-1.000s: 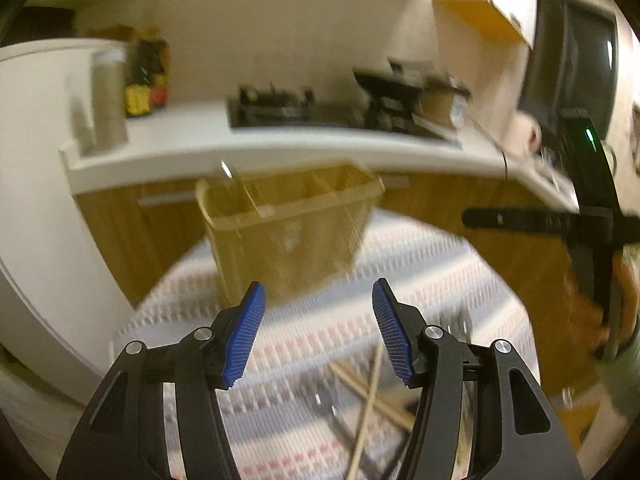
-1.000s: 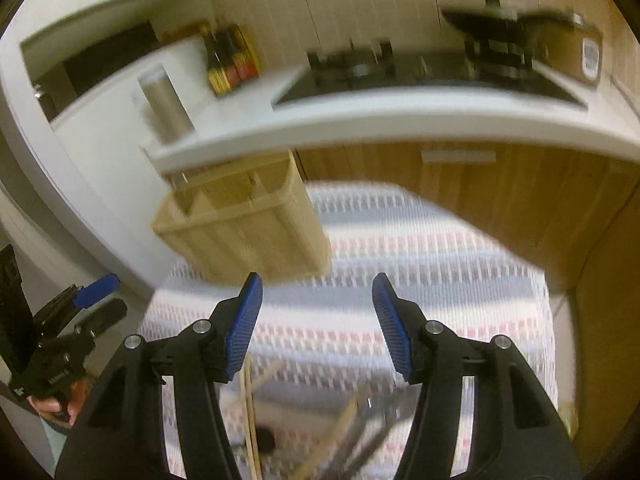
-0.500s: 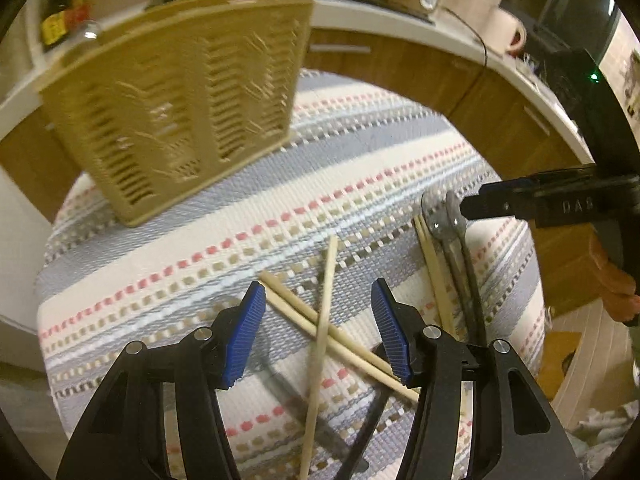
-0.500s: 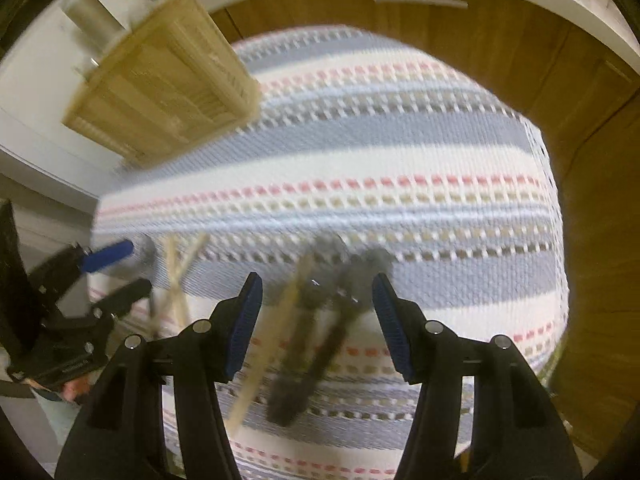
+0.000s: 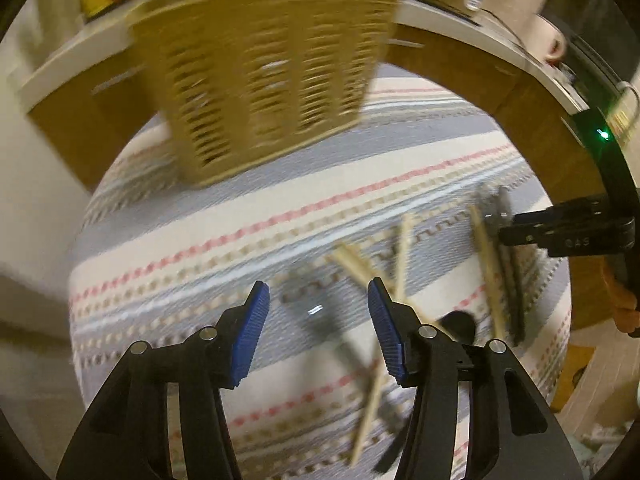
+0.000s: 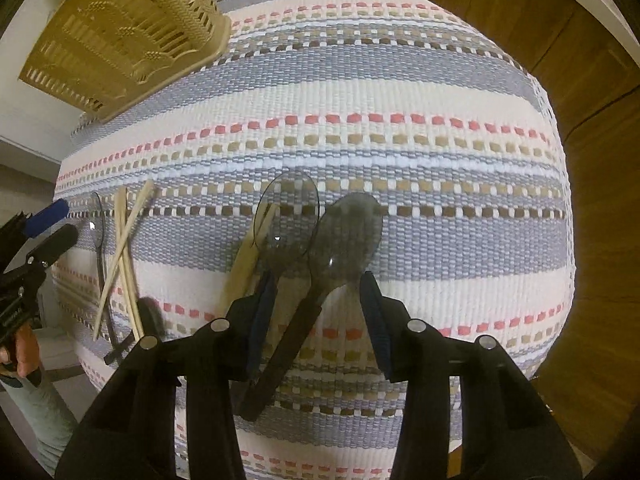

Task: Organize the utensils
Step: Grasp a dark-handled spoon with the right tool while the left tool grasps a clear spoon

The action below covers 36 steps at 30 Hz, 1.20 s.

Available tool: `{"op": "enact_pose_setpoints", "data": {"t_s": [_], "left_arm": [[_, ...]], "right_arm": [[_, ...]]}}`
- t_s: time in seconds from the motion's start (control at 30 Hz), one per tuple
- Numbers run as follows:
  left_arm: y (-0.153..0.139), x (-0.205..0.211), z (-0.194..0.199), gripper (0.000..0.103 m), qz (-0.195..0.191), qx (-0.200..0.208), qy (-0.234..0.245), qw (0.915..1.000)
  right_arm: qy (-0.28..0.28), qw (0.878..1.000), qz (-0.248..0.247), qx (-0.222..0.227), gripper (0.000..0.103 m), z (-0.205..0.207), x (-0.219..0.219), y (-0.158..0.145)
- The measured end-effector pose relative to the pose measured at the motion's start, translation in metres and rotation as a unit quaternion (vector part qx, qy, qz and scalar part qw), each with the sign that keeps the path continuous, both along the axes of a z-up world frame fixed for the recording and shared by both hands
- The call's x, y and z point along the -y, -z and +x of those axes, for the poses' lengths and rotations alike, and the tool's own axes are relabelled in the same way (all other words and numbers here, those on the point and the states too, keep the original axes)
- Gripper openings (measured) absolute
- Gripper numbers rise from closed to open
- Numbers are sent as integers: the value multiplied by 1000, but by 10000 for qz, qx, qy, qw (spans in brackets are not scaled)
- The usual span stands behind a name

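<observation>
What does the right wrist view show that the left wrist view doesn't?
Only the right wrist view shows the two smoky spoon bowls sharply, with the right gripper straddling their handles, its jaws just closing, pads not yet pressing. Only the left wrist view shows the counter behind and the left gripper's blue pads, open over a blurred spoon. Both show the basket, the striped cloth and the crossed chopsticks.

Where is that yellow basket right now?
The basket stands at the far left corner of the striped cloth in the right wrist view, well beyond the spoons.
</observation>
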<state>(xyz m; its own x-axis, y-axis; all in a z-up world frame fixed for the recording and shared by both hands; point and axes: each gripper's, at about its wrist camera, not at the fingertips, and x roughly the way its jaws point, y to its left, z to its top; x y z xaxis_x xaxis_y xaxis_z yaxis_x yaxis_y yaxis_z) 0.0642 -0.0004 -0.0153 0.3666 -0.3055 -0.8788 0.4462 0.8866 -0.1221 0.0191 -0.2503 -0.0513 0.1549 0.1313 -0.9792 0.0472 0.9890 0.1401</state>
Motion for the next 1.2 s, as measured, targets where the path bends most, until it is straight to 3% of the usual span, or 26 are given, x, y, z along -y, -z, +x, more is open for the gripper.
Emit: {"op": "enact_pose_setpoints", "data": {"t_s": [0.13,0.27,0.53,0.87,1.2], "left_arm": [[9,-4,-8,51,41,-236,178,9996],[21,10,-11,52,453,-187,219,9986],[32,28,6,53,690,-32,96,9976],[31,45,27,54,715,0,-63,9974],[28,51,45,45,693,11,-117,9975]], "right_arm": [[-81,9999,-60,-7,41,9,-5,0],[-72,9999,-104,-98,41,9,-4,0],[-289,9992,-256,-73,41,-5,-12,2],[-107,9997,-2,-220,41,31,2,-2],[-458,9979,-372,-277,41,53,-15,-2]]}}
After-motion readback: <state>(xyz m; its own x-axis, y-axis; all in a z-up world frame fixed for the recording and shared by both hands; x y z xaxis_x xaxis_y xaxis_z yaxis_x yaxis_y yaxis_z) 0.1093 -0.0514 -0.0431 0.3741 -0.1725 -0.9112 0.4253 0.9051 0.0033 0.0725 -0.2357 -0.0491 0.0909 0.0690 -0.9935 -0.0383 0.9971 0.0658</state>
